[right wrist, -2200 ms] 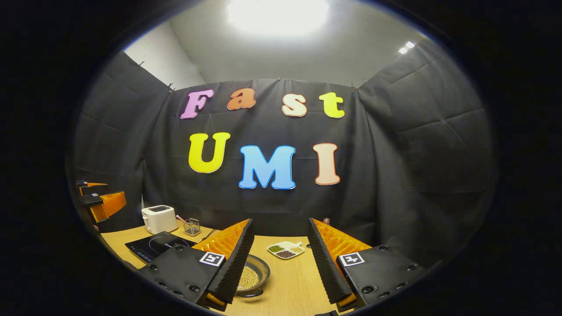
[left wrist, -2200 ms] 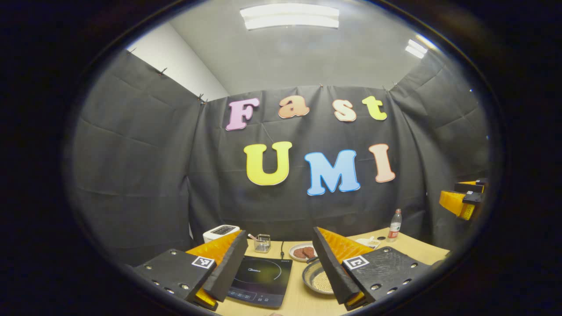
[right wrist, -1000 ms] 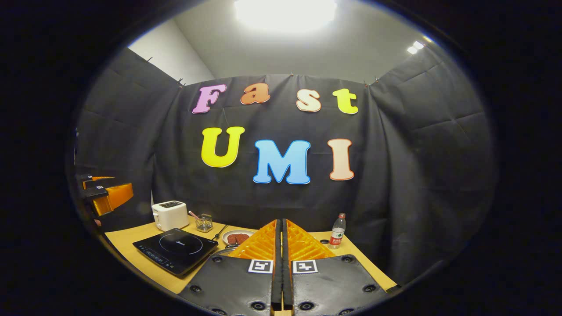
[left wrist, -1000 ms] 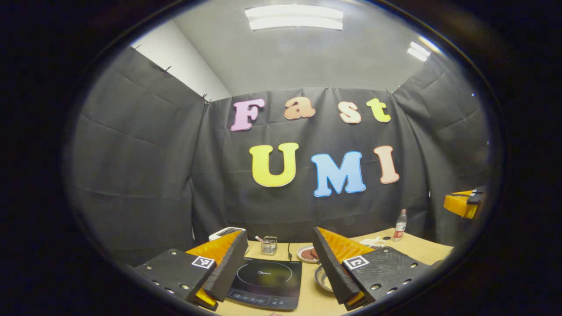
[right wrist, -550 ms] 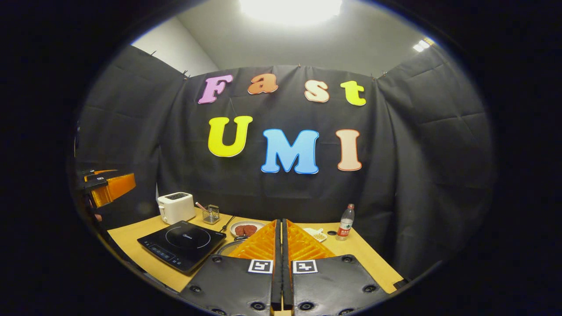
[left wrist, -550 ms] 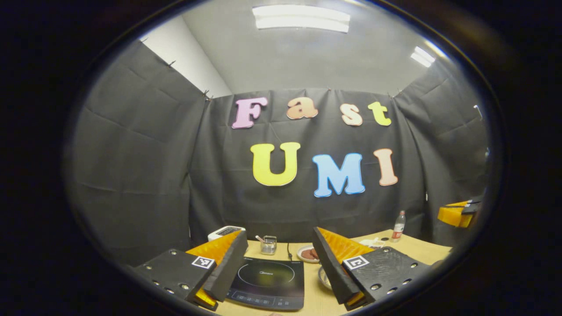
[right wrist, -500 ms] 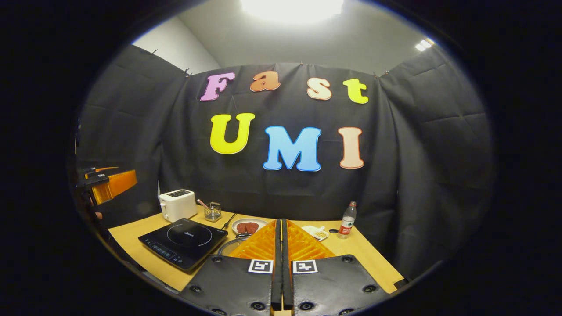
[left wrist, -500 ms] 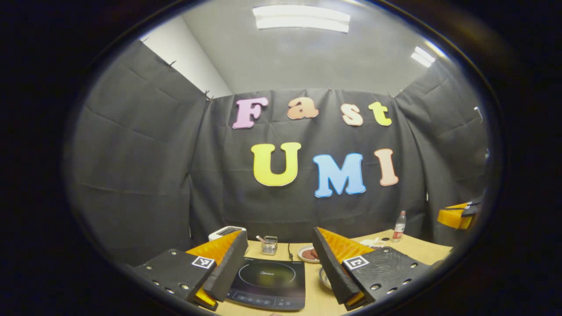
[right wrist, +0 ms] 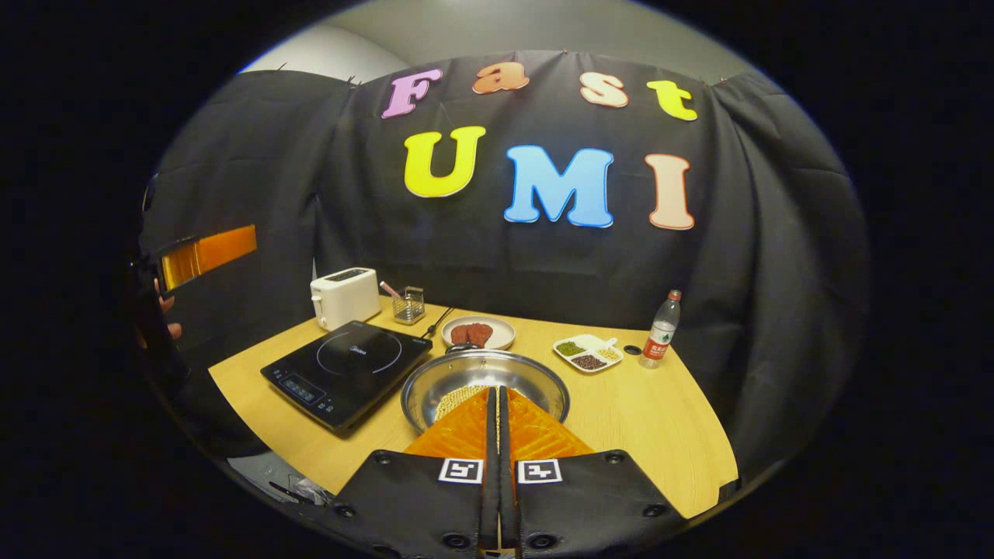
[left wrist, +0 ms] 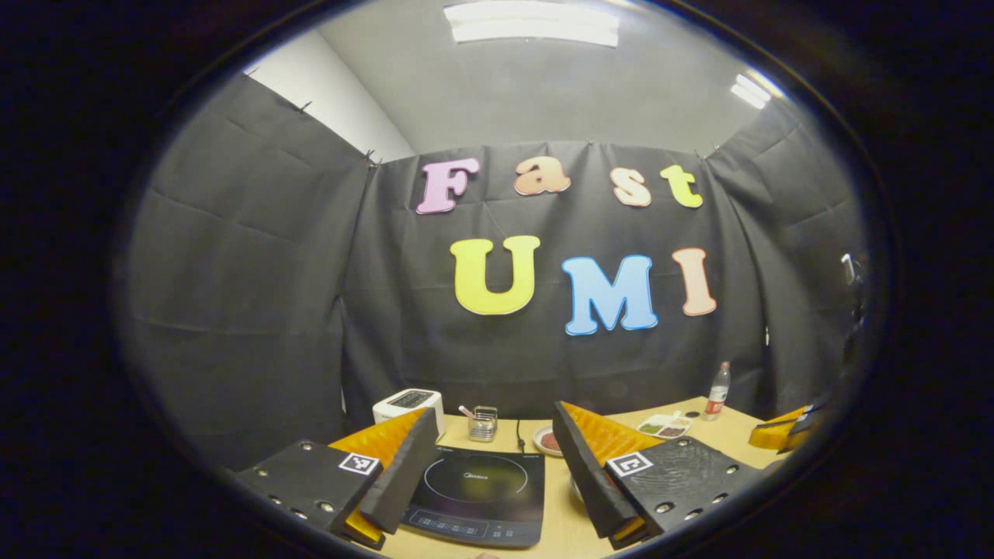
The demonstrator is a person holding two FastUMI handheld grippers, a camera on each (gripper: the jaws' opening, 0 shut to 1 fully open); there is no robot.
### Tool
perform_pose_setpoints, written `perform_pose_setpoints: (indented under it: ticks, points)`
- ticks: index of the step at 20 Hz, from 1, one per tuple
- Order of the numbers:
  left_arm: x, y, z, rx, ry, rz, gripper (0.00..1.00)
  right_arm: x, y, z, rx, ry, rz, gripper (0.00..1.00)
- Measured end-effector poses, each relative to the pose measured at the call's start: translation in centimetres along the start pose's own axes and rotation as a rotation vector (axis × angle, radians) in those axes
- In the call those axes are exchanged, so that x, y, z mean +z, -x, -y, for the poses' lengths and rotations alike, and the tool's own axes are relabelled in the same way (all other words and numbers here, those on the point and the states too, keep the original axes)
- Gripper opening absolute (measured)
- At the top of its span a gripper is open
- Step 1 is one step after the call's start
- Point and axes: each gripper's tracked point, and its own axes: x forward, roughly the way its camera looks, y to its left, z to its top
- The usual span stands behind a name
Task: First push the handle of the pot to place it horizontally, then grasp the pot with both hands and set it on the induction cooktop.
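On the table, one pot is seen just right of one cooktop, apart from it, with pale grains lying in its bowl; its handle cannot be made out. Behind them are counted one toaster, one wire holder, one plate of brown patties, one sectioned dish and one bottle. The right gripper is held with its two fingers pressed flat together, nothing between them, tips over the pot's near rim. The left gripper is held high, its jaws spread wide and empty, the cooktop framed between them.
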Motion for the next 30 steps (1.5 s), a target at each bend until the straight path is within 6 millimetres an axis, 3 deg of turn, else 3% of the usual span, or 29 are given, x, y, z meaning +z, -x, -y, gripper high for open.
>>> perform_pose_setpoints:
  ticks: [7,15,17,23,30]
  points:
    - [-0.7,-1.5,0.5,0.041,-0.022,-0.022,0.90,-6.8,-3.8,-2.6,0.181,0.030,-0.215,0.02]
    - [-1.7,-3.0,1.9,0.046,-0.040,-0.051,0.90,-13.0,-6.5,-2.7,0.268,0.025,-0.424,0.02]
    - [-1.6,-3.4,2.1,0.047,-0.050,-0.049,0.90,-13.8,-7.0,-2.5,0.274,0.024,-0.456,0.05]
    - [-1.9,-3.9,2.8,0.055,-0.068,-0.059,0.87,-15.1,-8.5,-1.0,0.260,0.033,-0.513,0.02]
    - [-2.9,-4.9,3.4,0.069,-0.062,-0.088,0.90,-15.4,-9.2,0.4,0.258,0.029,-0.525,0.02]
